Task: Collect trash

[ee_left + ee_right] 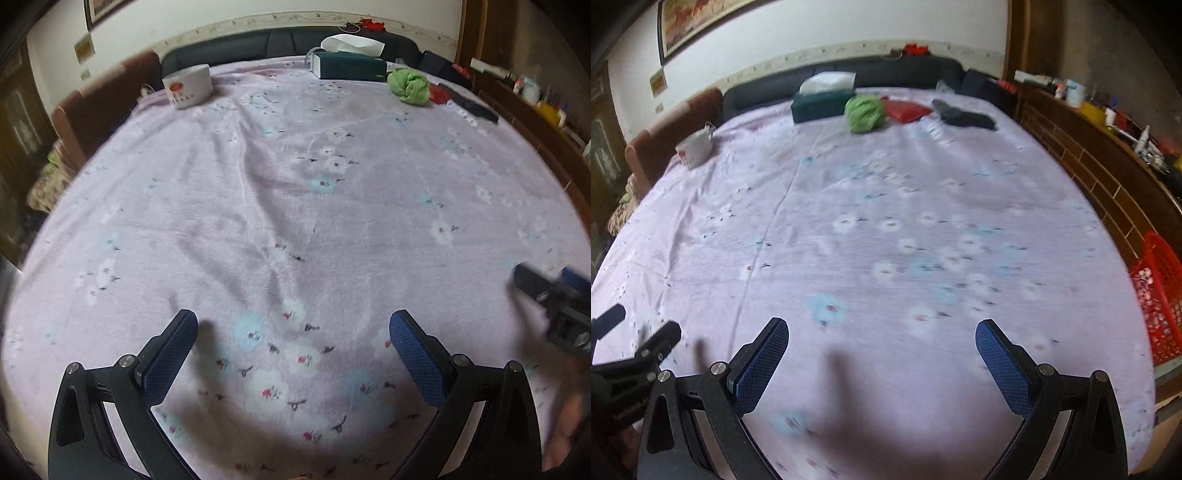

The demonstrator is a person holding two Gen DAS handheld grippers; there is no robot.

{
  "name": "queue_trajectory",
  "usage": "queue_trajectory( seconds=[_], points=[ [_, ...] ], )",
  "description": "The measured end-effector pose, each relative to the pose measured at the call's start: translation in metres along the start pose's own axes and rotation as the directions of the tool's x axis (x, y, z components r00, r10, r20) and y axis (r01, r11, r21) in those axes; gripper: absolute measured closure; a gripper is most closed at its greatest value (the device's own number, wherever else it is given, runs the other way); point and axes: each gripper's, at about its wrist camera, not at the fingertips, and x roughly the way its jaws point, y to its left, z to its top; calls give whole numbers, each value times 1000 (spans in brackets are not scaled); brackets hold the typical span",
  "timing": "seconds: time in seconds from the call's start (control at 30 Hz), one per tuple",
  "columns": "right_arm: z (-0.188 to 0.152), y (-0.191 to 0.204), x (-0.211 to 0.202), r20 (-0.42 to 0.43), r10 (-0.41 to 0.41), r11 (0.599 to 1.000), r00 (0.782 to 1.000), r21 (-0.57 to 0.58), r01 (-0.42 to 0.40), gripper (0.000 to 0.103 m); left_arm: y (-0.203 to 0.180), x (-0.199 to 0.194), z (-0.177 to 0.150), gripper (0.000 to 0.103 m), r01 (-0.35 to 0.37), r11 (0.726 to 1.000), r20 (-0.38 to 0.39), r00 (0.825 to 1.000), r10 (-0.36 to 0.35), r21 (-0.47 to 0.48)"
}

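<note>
Lilac floral bedspread (295,206), dark headboard (280,42) beyond

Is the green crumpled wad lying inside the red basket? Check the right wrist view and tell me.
No. The green wad lies on the bedspread near the headboard, while the red basket stands beside the bed.

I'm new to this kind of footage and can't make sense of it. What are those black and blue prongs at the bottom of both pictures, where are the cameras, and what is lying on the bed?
A person holds a two-finger gripper in each hand; each carries a wide-angle camera looking forward along its fingers. One picture comes from the left gripper, the other from the right gripper. The prongs are their fingers, spread open, holding nothing. Both hover over a bed with a lilac flowered blanket. At its far end lie a white round container, a dark green tissue box, a crumpled green wad, a red packet and a dark cloth. A red basket stands beside the bed.
</note>
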Motion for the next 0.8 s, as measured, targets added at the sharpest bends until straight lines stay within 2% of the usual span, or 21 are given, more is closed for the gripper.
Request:
queue_trajectory(
  seconds=[0.07,0.2,0.3,0.4,0.53,0.8],
  points=[
    [2,4,10,-23,-4,1000,1000,22,5,1,4,6,3,0,-16,1000,-8,1000,16,-15],
    [1,6,25,-71,-20,997,997,68,25,1,5,11,10,0,-2,1000,-8,1000,2,8],
    [4,7,26,-62,-21,997,998,77,26,1,4,14,15,0,8,1000,-2,1000,-8,20],
    [6,12,31,-83,-64,995,994,69,69,0,5,16,17,0,12,1000,-2,1000,-12,14],
    [7,16,33,-62,-88,991,994,90,94,0,6,16,18,0,16,1000,-4,1000,-16,12],
    [8,15,31,-63,-85,991,994,94,91,0,7,16,18,0,15,1000,-3,1000,-15,12]
  ],
)
